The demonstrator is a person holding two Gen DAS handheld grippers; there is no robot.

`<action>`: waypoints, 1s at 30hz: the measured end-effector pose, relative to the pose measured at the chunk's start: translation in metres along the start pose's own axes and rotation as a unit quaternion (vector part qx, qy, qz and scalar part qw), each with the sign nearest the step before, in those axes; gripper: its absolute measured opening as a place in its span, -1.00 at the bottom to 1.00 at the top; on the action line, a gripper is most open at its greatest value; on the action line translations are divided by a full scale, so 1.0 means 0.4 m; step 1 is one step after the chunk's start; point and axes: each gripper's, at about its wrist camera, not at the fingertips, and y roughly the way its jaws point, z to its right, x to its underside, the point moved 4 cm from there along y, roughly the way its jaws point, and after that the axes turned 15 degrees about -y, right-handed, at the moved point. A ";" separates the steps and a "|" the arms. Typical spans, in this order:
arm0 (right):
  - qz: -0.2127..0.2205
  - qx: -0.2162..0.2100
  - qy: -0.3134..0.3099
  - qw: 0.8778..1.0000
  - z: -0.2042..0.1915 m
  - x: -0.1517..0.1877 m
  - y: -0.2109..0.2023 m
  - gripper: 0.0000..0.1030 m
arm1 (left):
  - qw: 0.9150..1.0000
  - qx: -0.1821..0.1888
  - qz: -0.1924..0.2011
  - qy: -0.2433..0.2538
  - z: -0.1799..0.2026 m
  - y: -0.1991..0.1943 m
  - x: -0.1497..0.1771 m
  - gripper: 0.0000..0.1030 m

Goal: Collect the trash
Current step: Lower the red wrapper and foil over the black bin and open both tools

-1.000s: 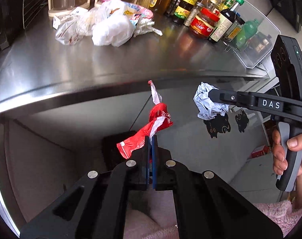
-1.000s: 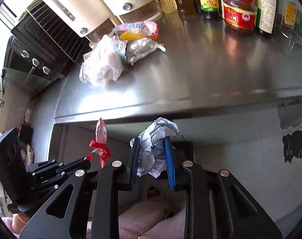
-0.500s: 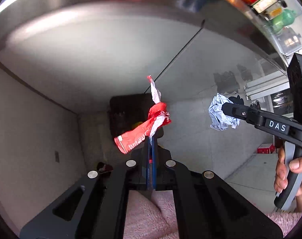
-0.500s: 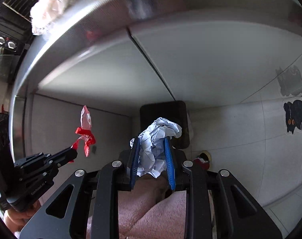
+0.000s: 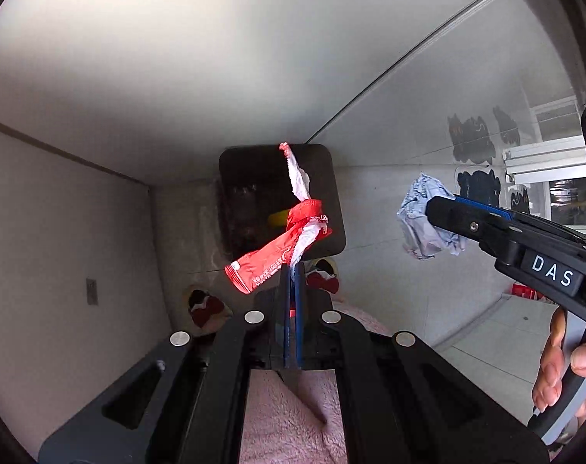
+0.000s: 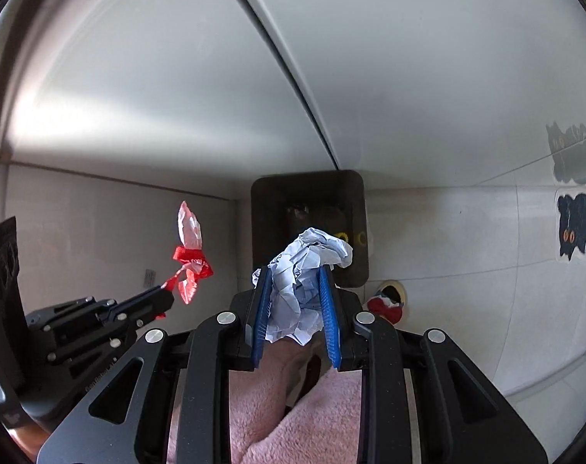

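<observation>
We have the left hand-held gripper (image 5: 292,270) clamped on the red wrapper (image 5: 281,247) and the right hand-held gripper (image 6: 297,301) pinching the crumpled paper (image 6: 304,270), both above the black bin (image 6: 266,208) on the floor. Risk: the light wrapper flutters past the rim if released off-centre.

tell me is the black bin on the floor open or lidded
Open: the bin shows a dark inside with something yellow in it, and no lid is in view.

Daylight from the right, bright and even; soft glare on the pale cabinet panel (image 6: 99,108) at left in the right wrist view. Heavy fisheye curvature and black vignette at corners. Focus sharp, no motion blur.
</observation>
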 end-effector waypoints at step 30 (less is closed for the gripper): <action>0.006 0.006 0.021 1.000 0.007 -0.060 -0.032 0.76 | 1.000 0.002 0.018 0.011 0.025 -0.045 -0.039 0.71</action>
